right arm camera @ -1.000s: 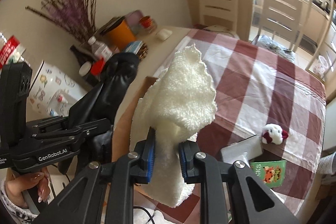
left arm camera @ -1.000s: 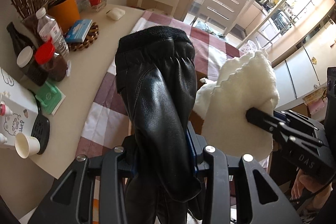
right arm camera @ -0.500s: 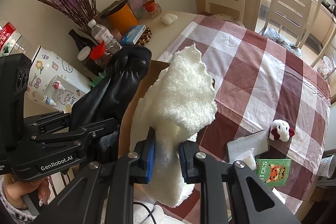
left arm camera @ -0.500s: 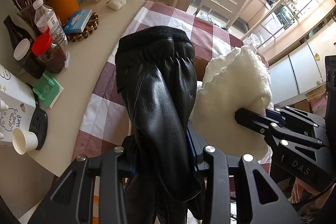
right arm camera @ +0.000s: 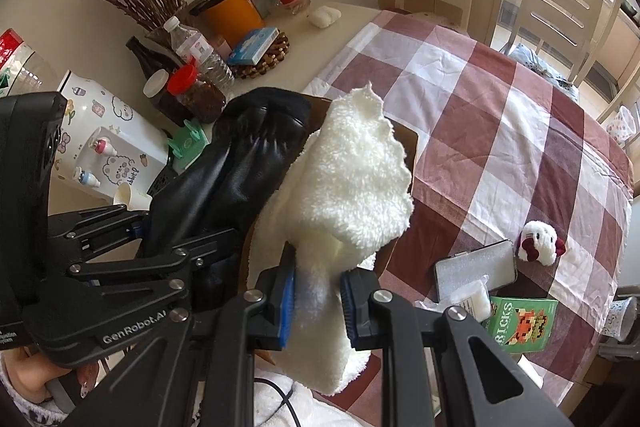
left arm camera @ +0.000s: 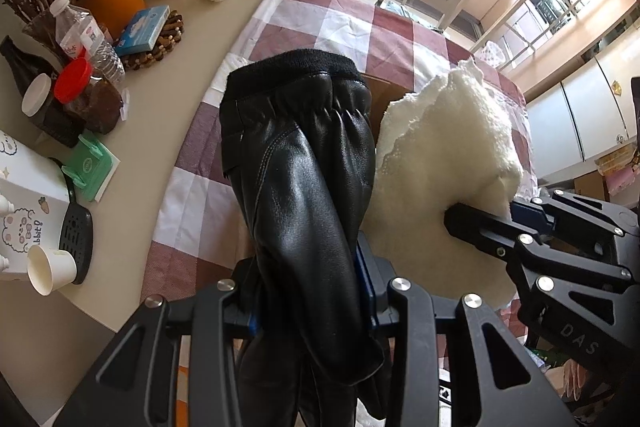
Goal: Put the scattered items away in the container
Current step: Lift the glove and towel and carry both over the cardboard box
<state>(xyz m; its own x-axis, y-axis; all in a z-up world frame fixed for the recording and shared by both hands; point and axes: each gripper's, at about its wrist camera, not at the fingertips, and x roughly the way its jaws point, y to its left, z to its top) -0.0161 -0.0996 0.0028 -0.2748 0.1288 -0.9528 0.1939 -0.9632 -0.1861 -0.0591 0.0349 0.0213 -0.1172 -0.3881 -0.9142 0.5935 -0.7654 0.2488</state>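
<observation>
My left gripper [left arm camera: 310, 303] is shut on a black leather glove [left arm camera: 296, 163], held upright above the table; the glove also shows in the right wrist view [right arm camera: 236, 179]. My right gripper [right arm camera: 318, 297] is shut on a fluffy white cloth [right arm camera: 352, 187], held just right of the glove; the cloth also shows in the left wrist view [left arm camera: 444, 155]. A brown cardboard box [right arm camera: 406, 139] lies on the checked tablecloth below and behind both items, mostly hidden by them. Its edge shows in the left wrist view [left arm camera: 380, 95].
On the checked cloth at the right lie a small white plush toy [right arm camera: 538, 237], a grey case [right arm camera: 476, 267] and a green bricks box [right arm camera: 522, 323]. At the left stand bottles [left arm camera: 86, 39], jars, an orange bin [left arm camera: 112, 1], a paper cup [left arm camera: 50, 269] and a printed box [right arm camera: 108, 143].
Both grippers rose and drew back a little with their items still held. More of the table shows below. The white cloth has moved closer to the glove.
</observation>
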